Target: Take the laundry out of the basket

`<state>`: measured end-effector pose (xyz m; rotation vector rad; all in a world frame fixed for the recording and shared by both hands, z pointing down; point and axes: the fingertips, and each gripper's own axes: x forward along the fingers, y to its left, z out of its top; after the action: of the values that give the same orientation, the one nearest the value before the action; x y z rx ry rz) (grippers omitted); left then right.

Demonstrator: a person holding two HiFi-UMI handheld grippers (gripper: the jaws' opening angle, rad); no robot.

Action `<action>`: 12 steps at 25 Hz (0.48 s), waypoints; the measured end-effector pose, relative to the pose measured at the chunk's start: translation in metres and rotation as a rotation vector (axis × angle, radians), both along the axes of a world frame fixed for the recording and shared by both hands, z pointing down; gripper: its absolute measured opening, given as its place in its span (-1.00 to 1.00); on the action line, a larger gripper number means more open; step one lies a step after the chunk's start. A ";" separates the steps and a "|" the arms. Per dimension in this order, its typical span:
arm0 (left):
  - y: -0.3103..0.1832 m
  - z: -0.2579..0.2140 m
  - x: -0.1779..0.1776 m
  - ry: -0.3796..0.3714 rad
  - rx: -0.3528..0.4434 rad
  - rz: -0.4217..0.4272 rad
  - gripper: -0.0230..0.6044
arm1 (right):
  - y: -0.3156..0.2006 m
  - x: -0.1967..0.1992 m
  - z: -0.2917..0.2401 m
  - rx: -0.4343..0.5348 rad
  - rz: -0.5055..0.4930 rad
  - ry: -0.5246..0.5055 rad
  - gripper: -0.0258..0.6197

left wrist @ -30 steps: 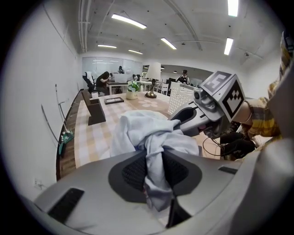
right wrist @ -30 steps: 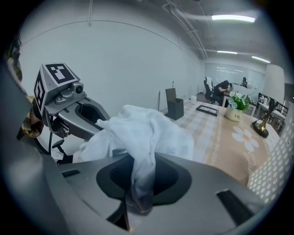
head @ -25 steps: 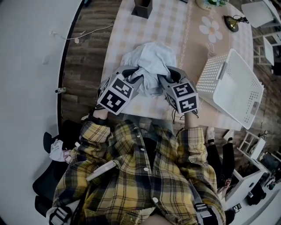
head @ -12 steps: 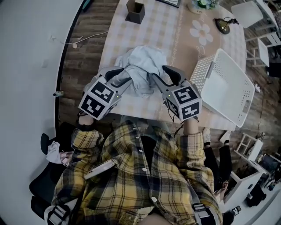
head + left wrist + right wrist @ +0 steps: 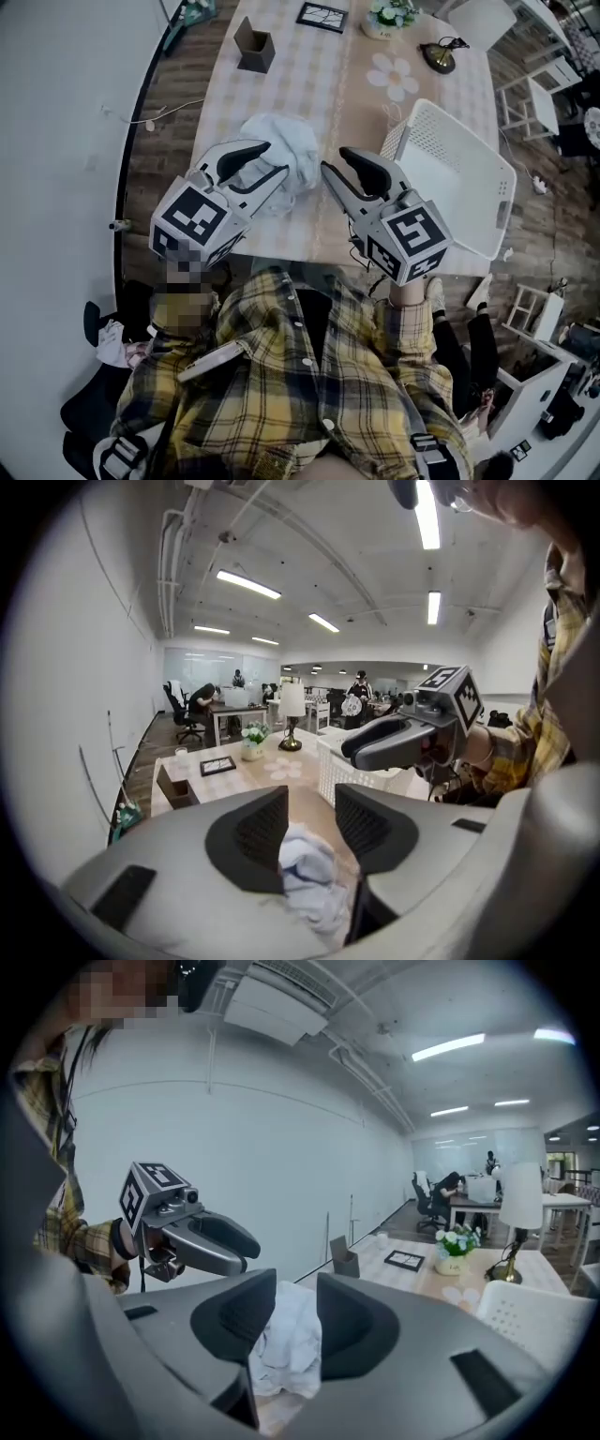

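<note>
I wear a yellow-and-dark plaid shirt (image 5: 300,375) with pale buttons down the front. My left gripper (image 5: 275,157) and right gripper (image 5: 333,159) are grey shells with black ribbed pads, each carrying a cube (image 5: 192,220) of black-and-white square markers

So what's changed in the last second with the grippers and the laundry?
Both the left gripper and right gripper let go of the pale blue garment and lifted clear; their fingers have just closed slightly, gripping nothing. The garment stays heaped on the table, the white basket beside it unmoved.
</note>
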<state>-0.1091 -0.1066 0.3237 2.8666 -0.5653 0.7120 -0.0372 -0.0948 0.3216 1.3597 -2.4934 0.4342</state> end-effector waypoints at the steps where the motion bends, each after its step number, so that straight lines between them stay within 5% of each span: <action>1: 0.003 -0.008 0.011 0.023 0.012 -0.003 -0.41 | 0.004 0.009 -0.006 0.014 0.012 -0.009 -0.45; 6: 0.024 -0.048 0.068 0.156 0.060 -0.010 -0.50 | 0.032 0.068 -0.040 0.107 0.110 -0.044 -0.69; 12: 0.058 -0.078 0.139 0.297 0.097 0.005 -0.84 | 0.072 0.133 -0.063 0.168 0.204 -0.082 -0.91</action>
<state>0.0298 -0.0482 0.2455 2.9834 -0.5621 0.2551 0.0960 -0.0232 0.2586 1.7037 -2.5150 0.3333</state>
